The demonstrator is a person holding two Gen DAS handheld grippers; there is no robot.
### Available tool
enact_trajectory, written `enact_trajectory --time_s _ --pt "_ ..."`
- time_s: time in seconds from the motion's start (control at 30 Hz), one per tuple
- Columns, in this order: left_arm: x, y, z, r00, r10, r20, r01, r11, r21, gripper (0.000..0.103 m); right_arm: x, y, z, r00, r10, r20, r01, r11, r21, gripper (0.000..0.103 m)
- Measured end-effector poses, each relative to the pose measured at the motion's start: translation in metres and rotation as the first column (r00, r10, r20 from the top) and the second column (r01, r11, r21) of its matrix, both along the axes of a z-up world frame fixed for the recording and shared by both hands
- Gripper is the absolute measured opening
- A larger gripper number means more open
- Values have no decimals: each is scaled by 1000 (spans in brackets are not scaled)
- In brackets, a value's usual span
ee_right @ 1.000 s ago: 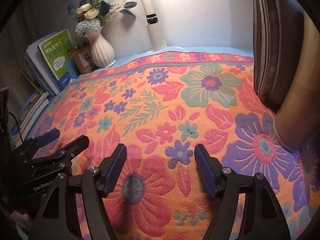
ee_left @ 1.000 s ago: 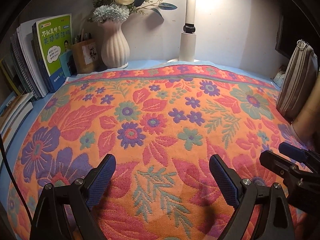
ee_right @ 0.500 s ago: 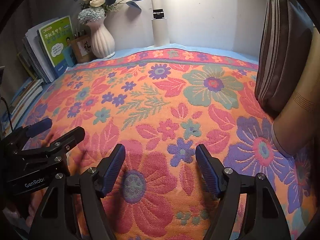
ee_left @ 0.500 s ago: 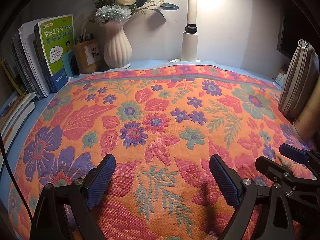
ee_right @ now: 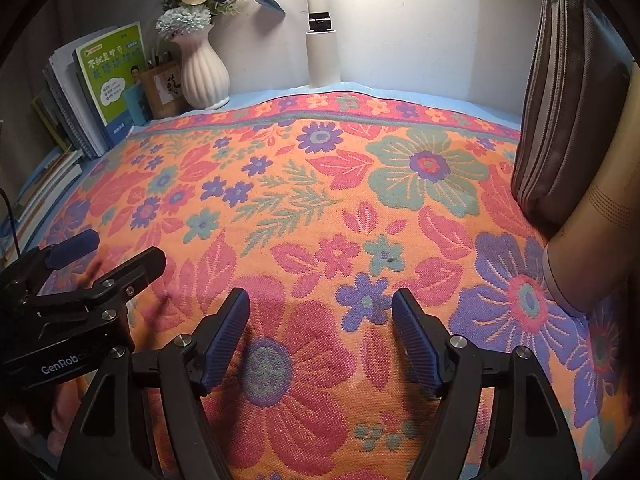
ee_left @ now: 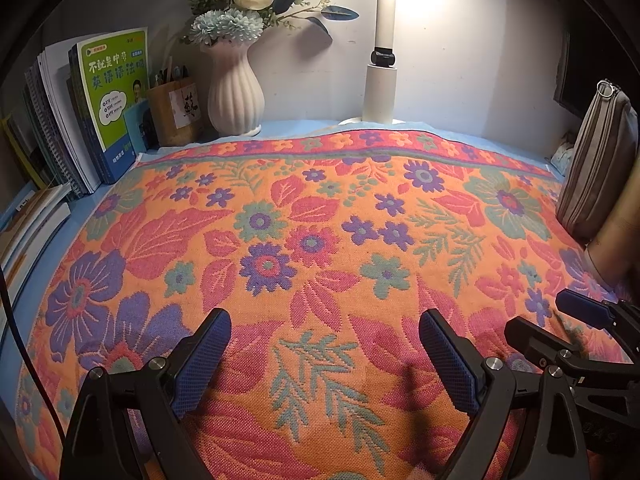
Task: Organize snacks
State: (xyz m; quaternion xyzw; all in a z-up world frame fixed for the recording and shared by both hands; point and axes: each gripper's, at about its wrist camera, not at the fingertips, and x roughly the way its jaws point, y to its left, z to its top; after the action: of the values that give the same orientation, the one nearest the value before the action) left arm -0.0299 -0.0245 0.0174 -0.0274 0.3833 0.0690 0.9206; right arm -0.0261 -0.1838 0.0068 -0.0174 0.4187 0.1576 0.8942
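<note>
No snack shows in either view. My left gripper (ee_left: 323, 320) hovers open over the orange flowered cloth (ee_left: 320, 200), with nothing between its blue pads. My right gripper (ee_right: 320, 300) is open too, a little narrower, above a pink flower on the cloth (ee_right: 360, 152), and it holds nothing. Each gripper appears in the other's view: the right gripper (ee_left: 542, 314) at the lower right, the left gripper (ee_right: 120, 250) at the lower left. They stand side by side, apart from each other.
At the back stand a white vase (ee_left: 236, 92) of flowers, a brown pen holder (ee_left: 174, 112), a lamp post (ee_left: 380, 88) and upright books (ee_left: 108, 100). A grey striped pouch (ee_right: 560, 120) and a tan cylinder (ee_right: 592, 232) stand at the right edge.
The right wrist view has shifted a little, so more of the striped pouch shows. The left gripper has kept still. Both stay open.
</note>
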Motion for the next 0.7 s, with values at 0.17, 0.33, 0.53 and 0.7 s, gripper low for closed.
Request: enact_trajectory --time_s 0.17,0.33,0.53,0.7 --pt "0 0 0 1000 0 0 0 1000 -1 94 1 0 0 1000 1 -4 -1 1000 0 73" --pt "0 0 0 1000 -1 0 1 1000 0 94 1 0 -1 1000 1 -3 -1 1000 -3 74" --pt "0 0 0 1000 -1 0 1 1000 1 94 1 0 -1 1000 1 -8 -1 1000 -6 74" --pt "0 0 0 1000 -2 -1 2 1000 0 94 2 1 -2 1000 2 -11 -2 1000 -10 74"
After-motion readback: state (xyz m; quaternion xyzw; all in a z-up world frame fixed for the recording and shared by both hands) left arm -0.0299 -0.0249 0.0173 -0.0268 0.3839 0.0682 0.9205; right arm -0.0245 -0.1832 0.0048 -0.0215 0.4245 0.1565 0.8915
